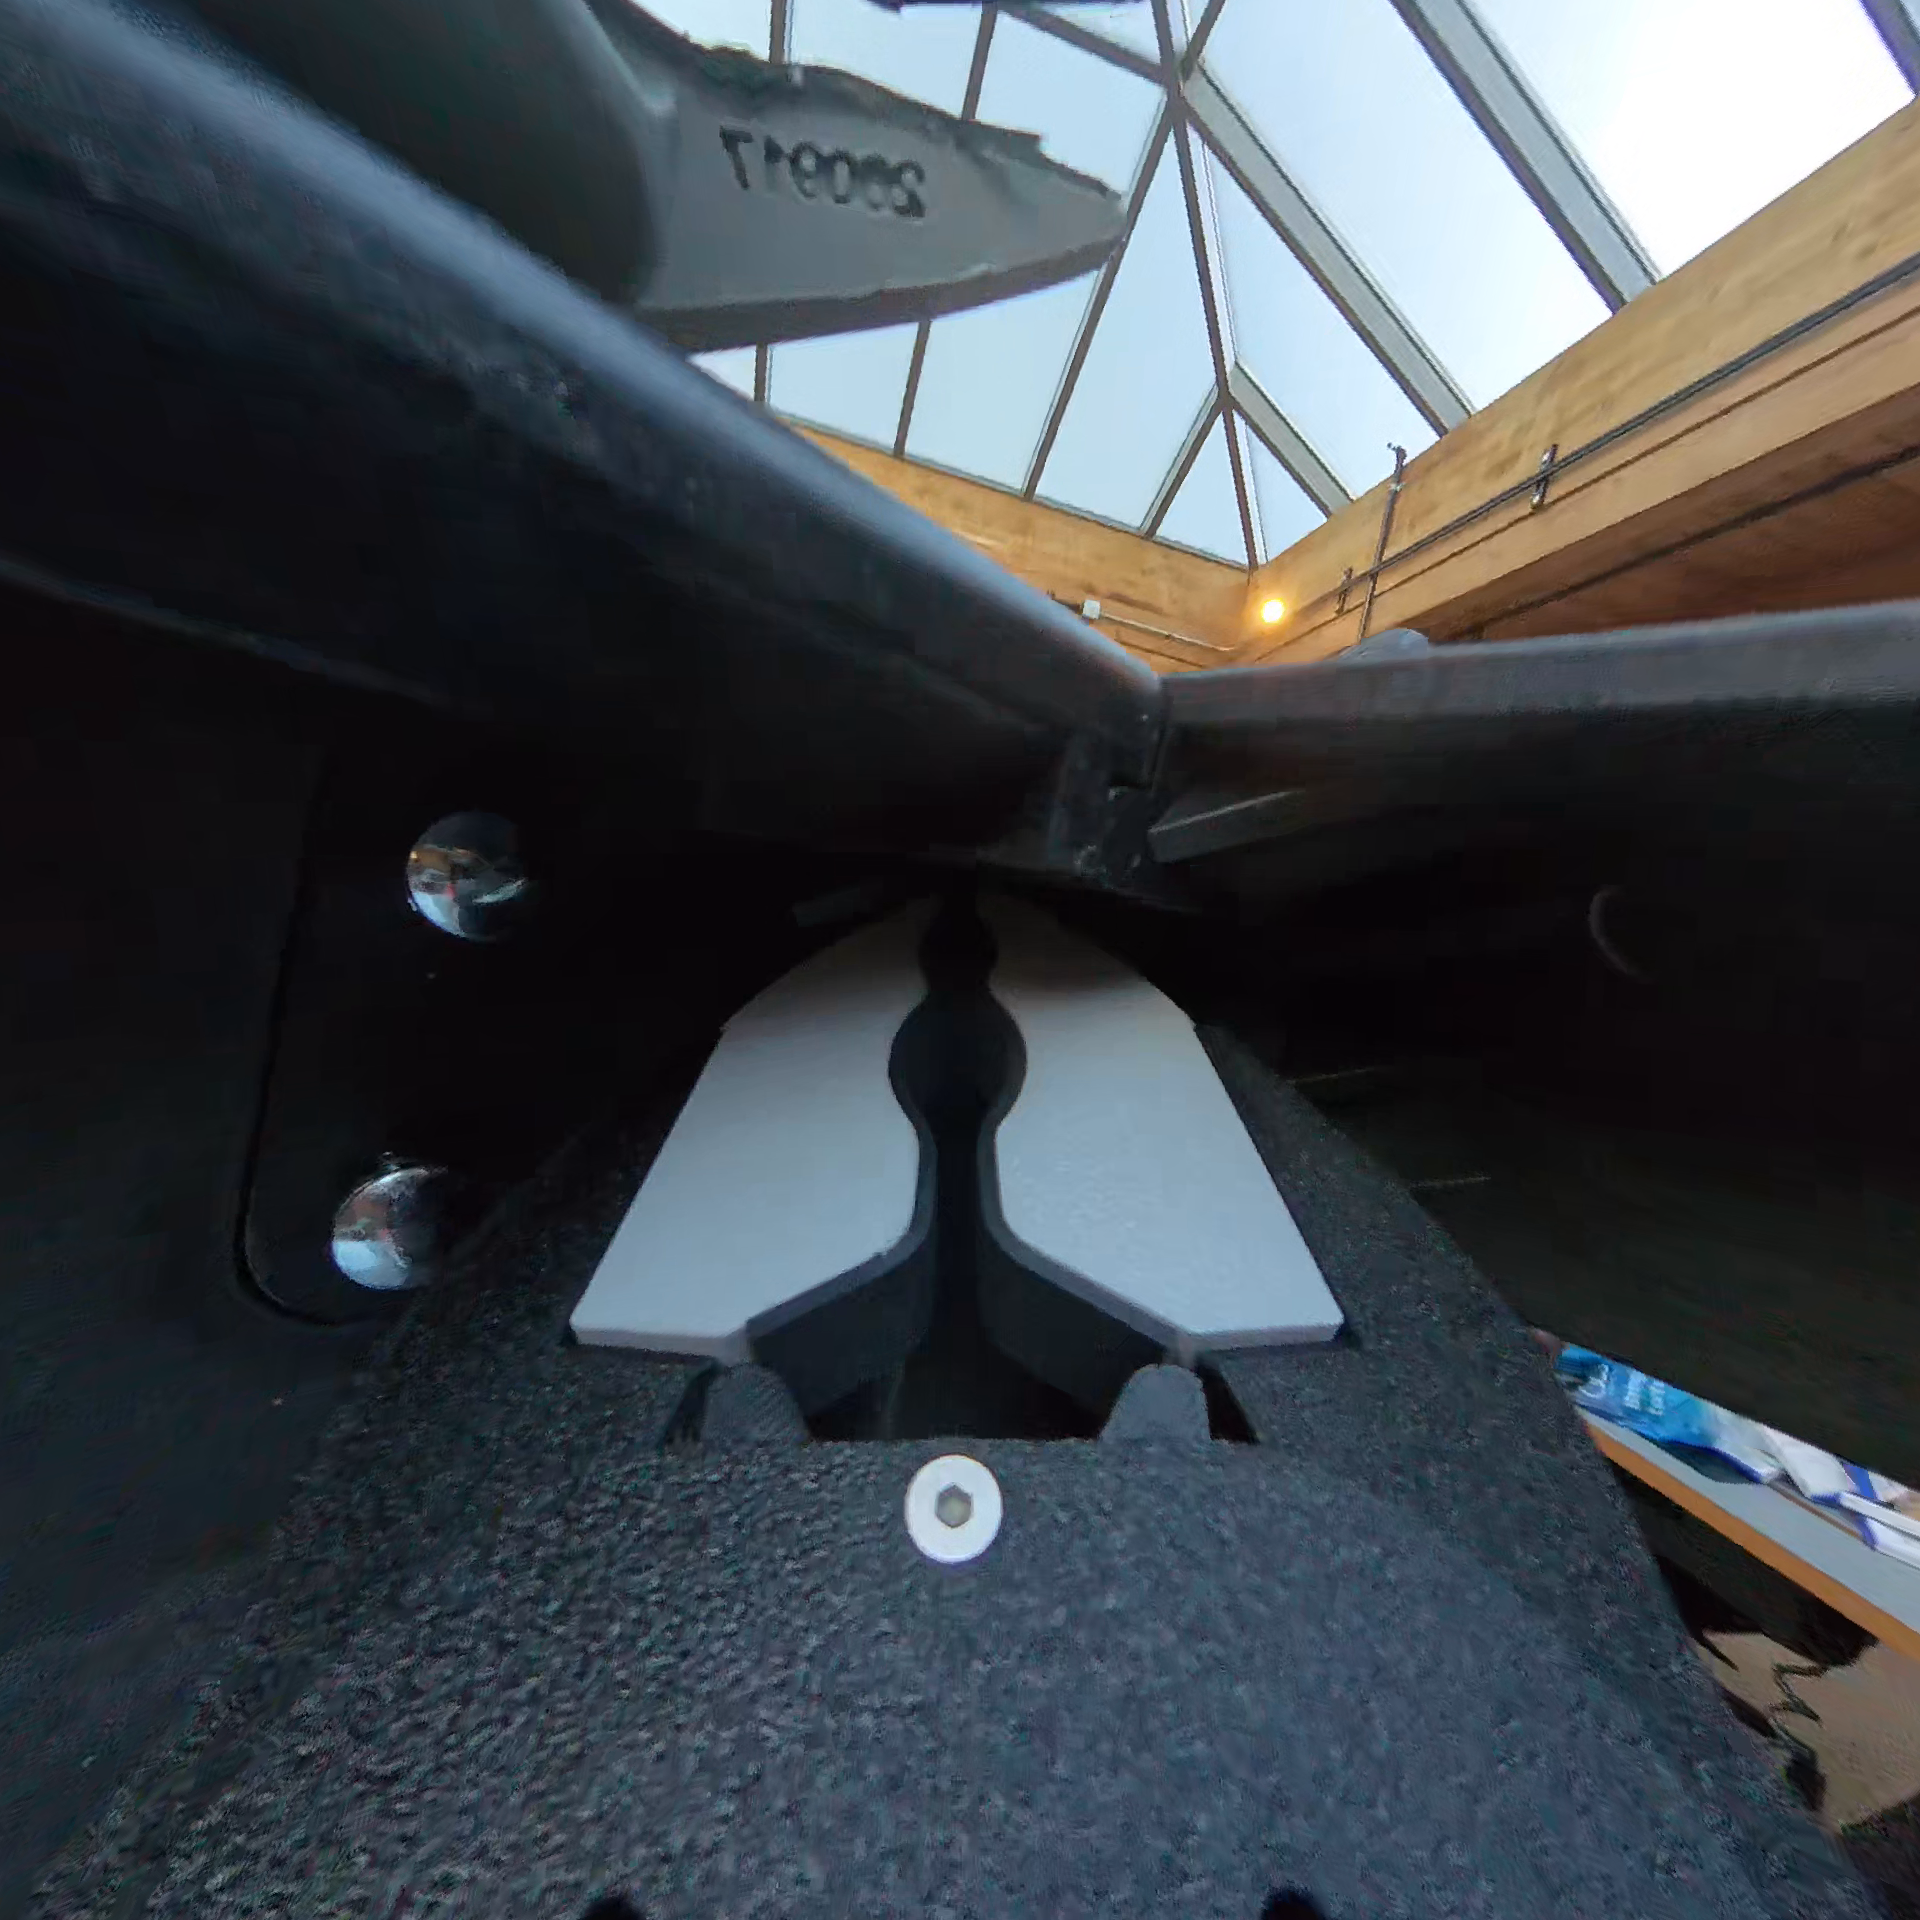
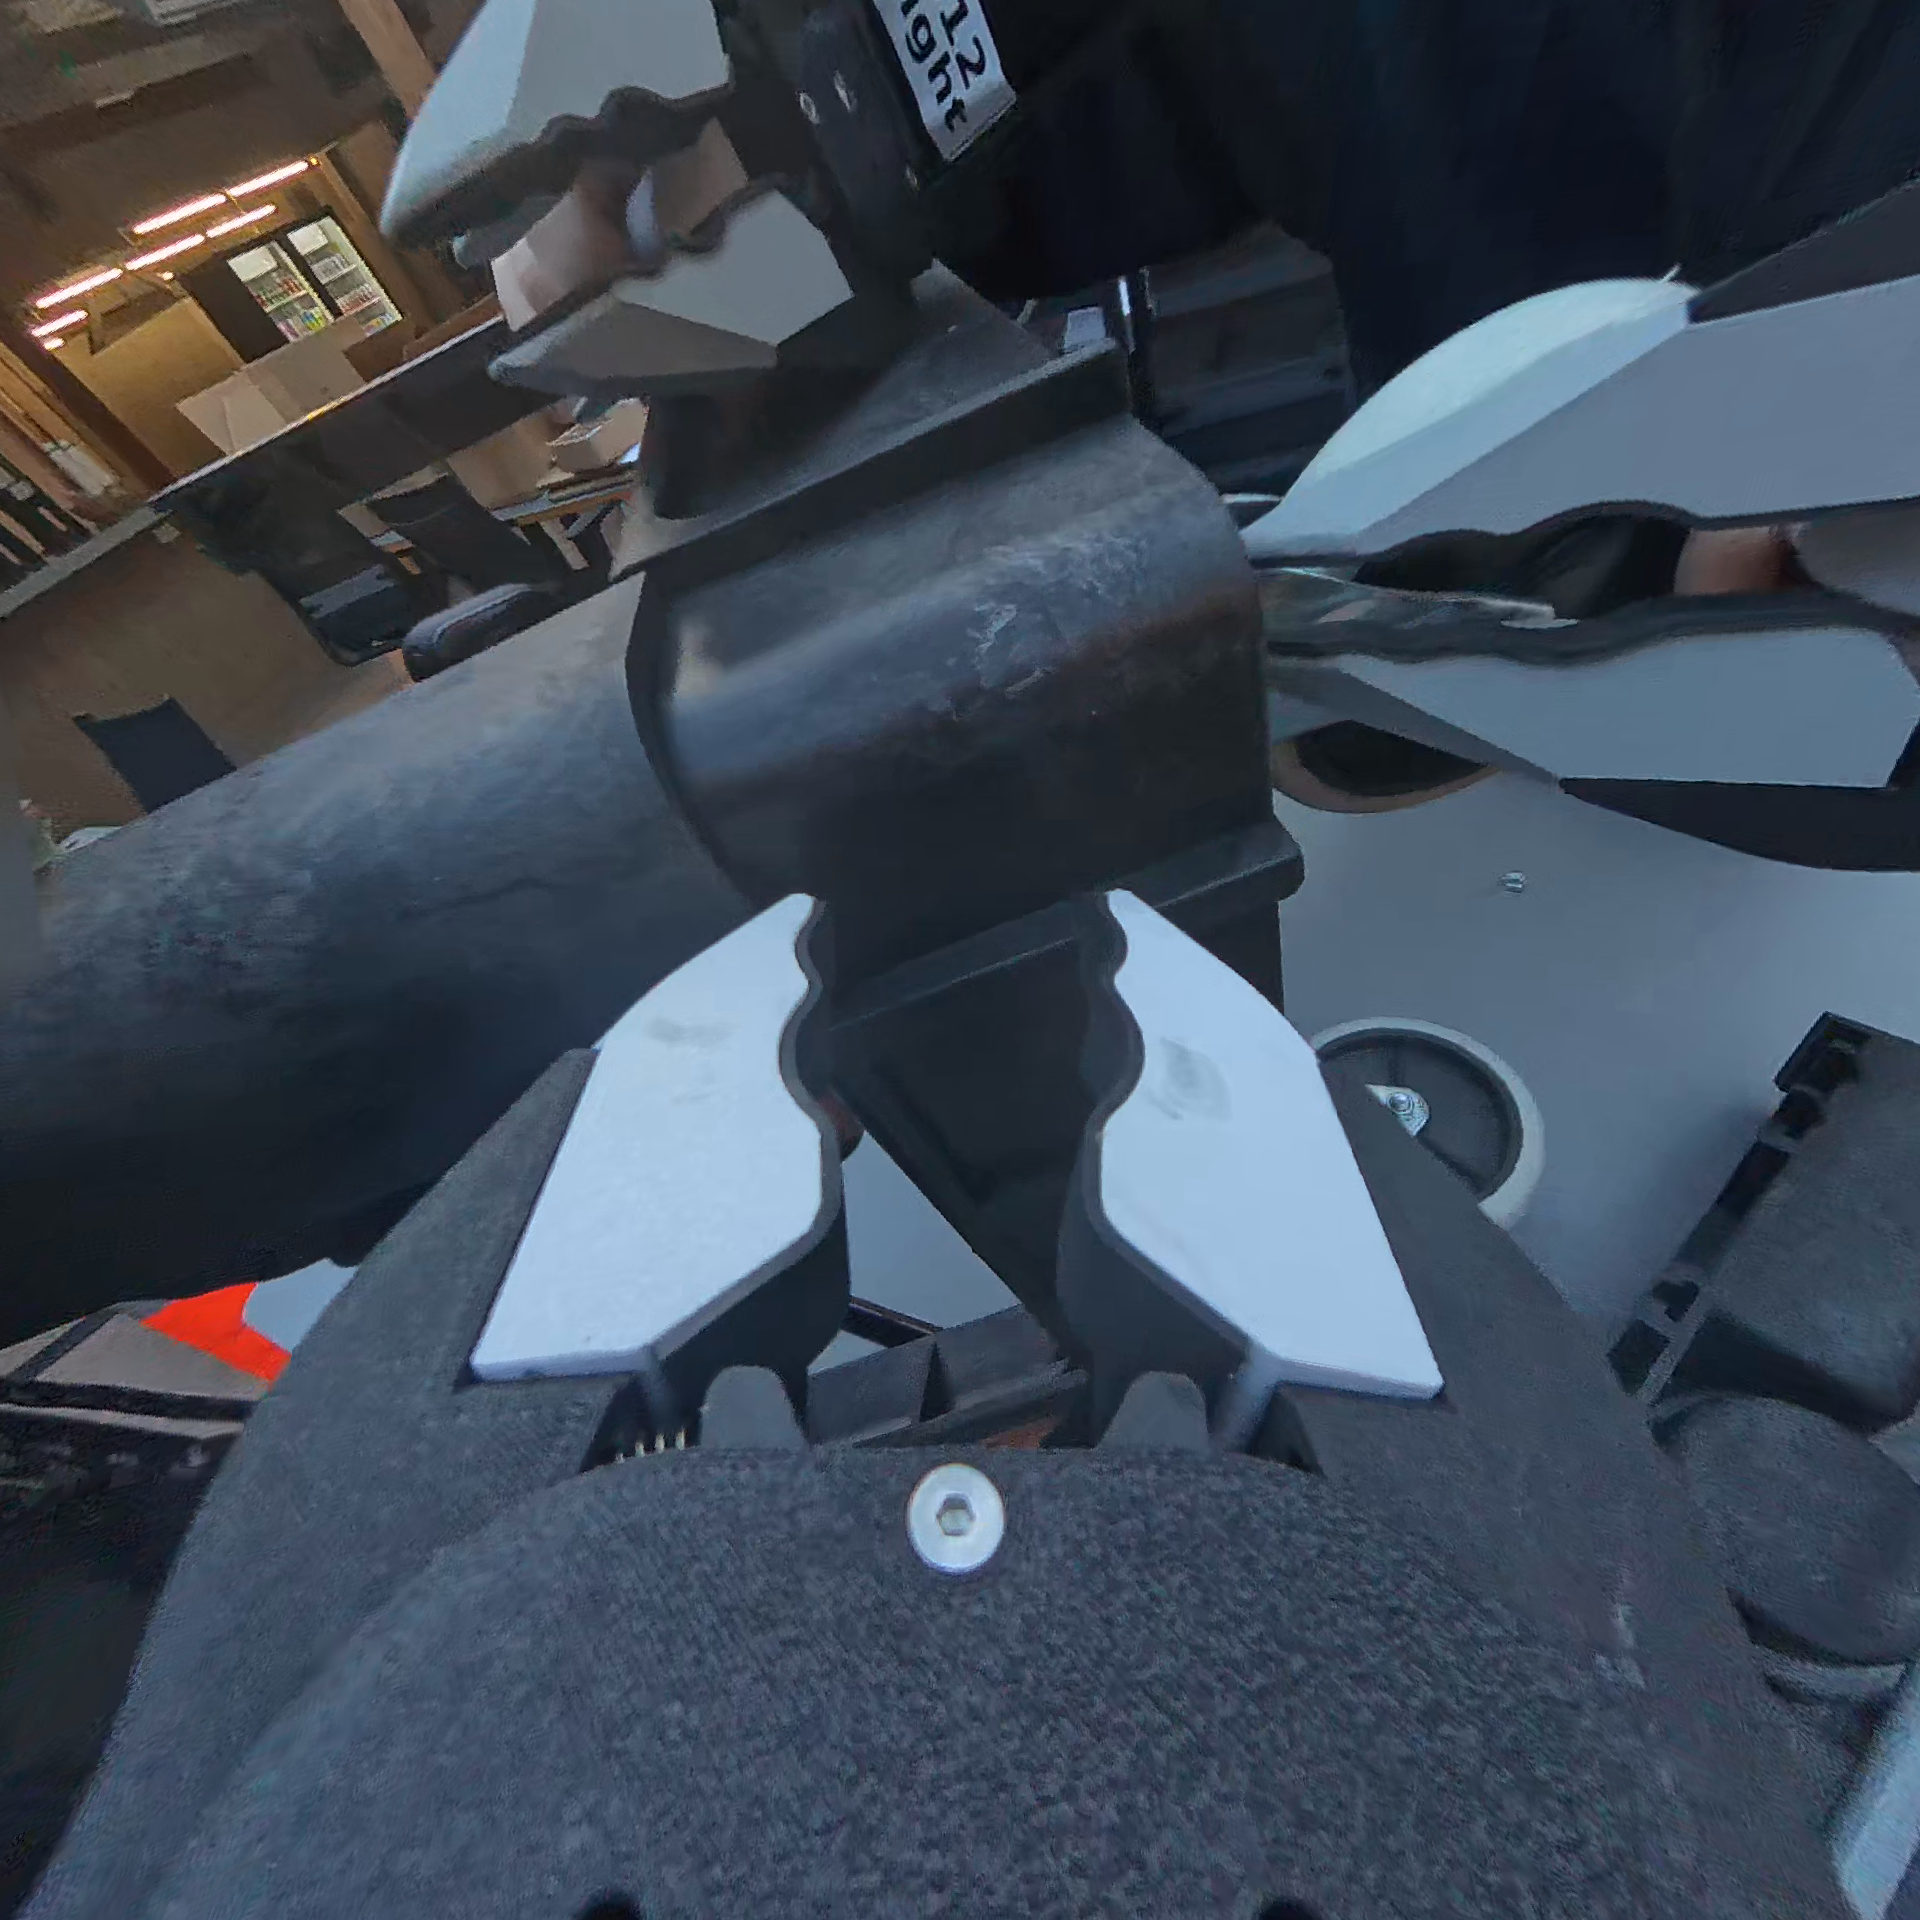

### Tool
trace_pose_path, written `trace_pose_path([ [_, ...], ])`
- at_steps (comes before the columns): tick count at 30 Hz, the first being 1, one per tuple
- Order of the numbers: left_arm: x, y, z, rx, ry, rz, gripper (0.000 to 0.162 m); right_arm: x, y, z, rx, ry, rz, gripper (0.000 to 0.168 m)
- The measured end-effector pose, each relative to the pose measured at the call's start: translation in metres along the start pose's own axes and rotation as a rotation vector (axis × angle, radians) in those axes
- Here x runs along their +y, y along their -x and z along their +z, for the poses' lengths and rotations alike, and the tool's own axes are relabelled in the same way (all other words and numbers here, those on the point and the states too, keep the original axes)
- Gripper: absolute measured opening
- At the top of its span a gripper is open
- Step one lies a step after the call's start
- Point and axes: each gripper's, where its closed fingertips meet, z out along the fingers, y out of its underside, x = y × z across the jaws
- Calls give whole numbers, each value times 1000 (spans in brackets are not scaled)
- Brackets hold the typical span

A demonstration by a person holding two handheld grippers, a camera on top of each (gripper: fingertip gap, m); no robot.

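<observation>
My right gripper (image 2: 956, 925) is shut on the lower leg of a scuffed black clamp bracket (image 2: 935, 665). The bracket wraps a thick black padded tube (image 2: 312, 914) that runs off to the left. A second gripper (image 2: 644, 260) grips the bracket's top, and a third (image 2: 1610, 603) closes on something thin at its right side. My left gripper (image 1: 958, 920) points up at the ceiling, its white pads (image 1: 790, 1143) almost together. Its tips are tucked under a joint of black bars (image 1: 1101, 769), seemingly pinching a thin edge. Another gripper's finger (image 1: 831, 229) hangs above.
A grey tabletop (image 2: 1558, 966) with a round grommet (image 2: 1423, 1112) lies below the bracket. A black plastic part (image 2: 1766, 1268) sits at the right and something orange (image 2: 218, 1335) at the lower left. Overhead are a skylight (image 1: 1351, 208) and wooden beams (image 1: 1662, 436). Only a small space, under 4 cm, lies between the two pairs of fingers.
</observation>
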Motion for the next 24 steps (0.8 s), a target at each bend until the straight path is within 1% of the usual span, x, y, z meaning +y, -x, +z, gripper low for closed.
trace_pose_path([
  [3,1,5,-5,-43,-25,13,0,1,0,1,-16,42,18,55],
  [4,8,9,-8,-69,17,27,8,2,0,1,-21,57,18,55],
  [6,21,11,-15,-61,66,22,11,2,0,1,-27,85,14,56],
  [9,17,8,-22,-25,15,-3,11,2,0,2,-48,105,5,55],
  [13,15,2,-16,31,22,37,12,3,0,2,-74,108,24,55],
  [16,11,2,-7,17,13,33,13,2,0,2,-85,108,12,55],
  [18,8,3,-4,9,9,14,11,2,0,2,-90,114,10,55],
  [24,13,4,-5,-13,102,58,9,2,0,2,-99,128,8,53],
])
